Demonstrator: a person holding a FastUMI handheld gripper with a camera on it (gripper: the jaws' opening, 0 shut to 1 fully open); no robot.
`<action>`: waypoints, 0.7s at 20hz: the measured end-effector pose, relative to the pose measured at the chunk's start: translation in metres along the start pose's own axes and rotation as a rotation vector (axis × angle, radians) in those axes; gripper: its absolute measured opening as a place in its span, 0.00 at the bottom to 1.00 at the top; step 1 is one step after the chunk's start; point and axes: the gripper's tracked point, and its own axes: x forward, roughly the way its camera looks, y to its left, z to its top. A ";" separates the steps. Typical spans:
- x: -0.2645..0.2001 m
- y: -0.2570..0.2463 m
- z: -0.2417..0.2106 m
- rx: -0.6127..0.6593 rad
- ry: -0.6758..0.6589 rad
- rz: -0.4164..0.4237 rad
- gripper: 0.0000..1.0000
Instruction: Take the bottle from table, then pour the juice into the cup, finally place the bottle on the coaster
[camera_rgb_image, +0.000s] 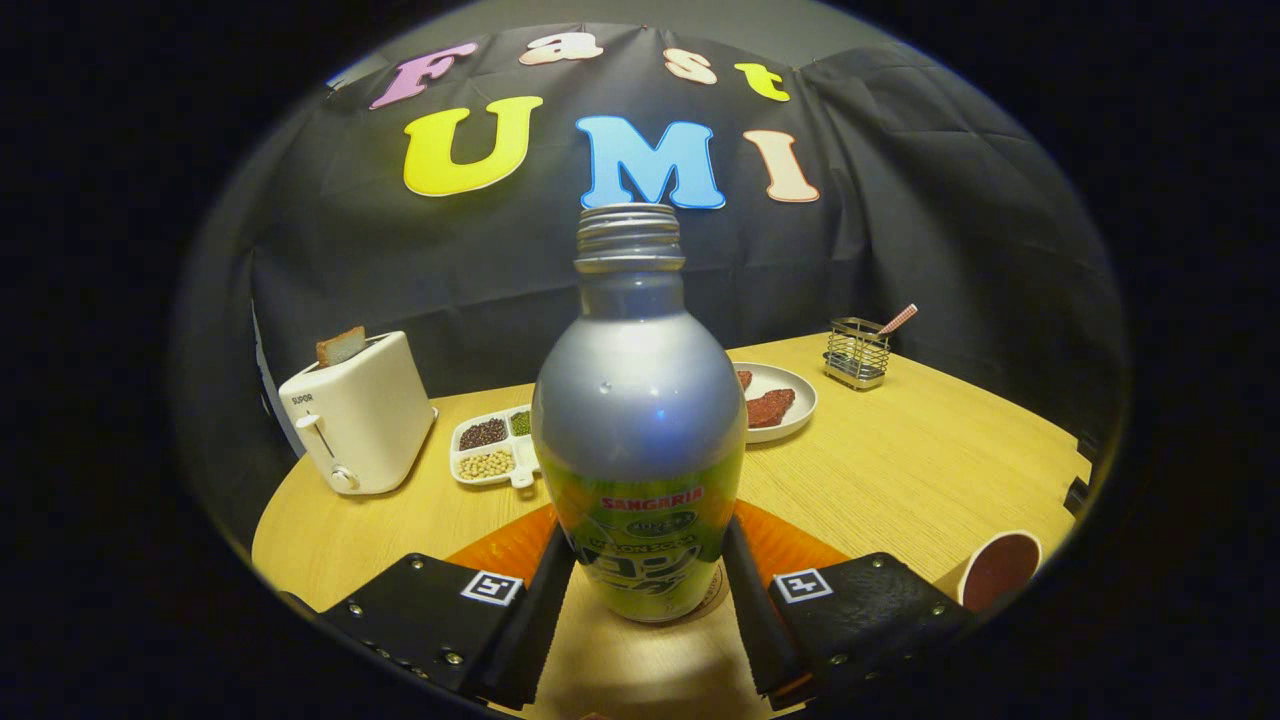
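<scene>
A wooden desk (900, 470) carries all items. At its far left edge a toaster (357, 415) is seen with one slice of bread (341, 346) standing up out of a slot. Just beside the toaster, a divided tray (492, 450) holds dark beans, green beans and pale beans in separate compartments. Behind the bottle, a white plate (790, 400) holds reddish pieces of food. Near the far right edge, a wire basket (858, 352) holds a striped straw (898, 319) (tilted to the right). At the near right edge, a cup (998, 570) is seen with a dark reddish interior; whether liquid is inside cannot be told.

The bottle (640, 440) stands upright and uncapped, its threaded neck exposed, between the two fingers of the gripper (640, 590). Its base rests on a round coaster (712, 596), with an orange mat (790, 545) lying under and behind it. The fingers are set about one bottle-width apart, one along each side of the lower body. Whether both fingers press on the bottle cannot be told.
</scene>
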 end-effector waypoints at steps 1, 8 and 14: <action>0.007 -0.002 -0.001 -0.004 0.001 -0.001 0.77; 0.030 0.002 -0.016 -0.069 0.020 0.025 0.78; 0.030 0.005 -0.024 -0.105 0.027 0.032 0.79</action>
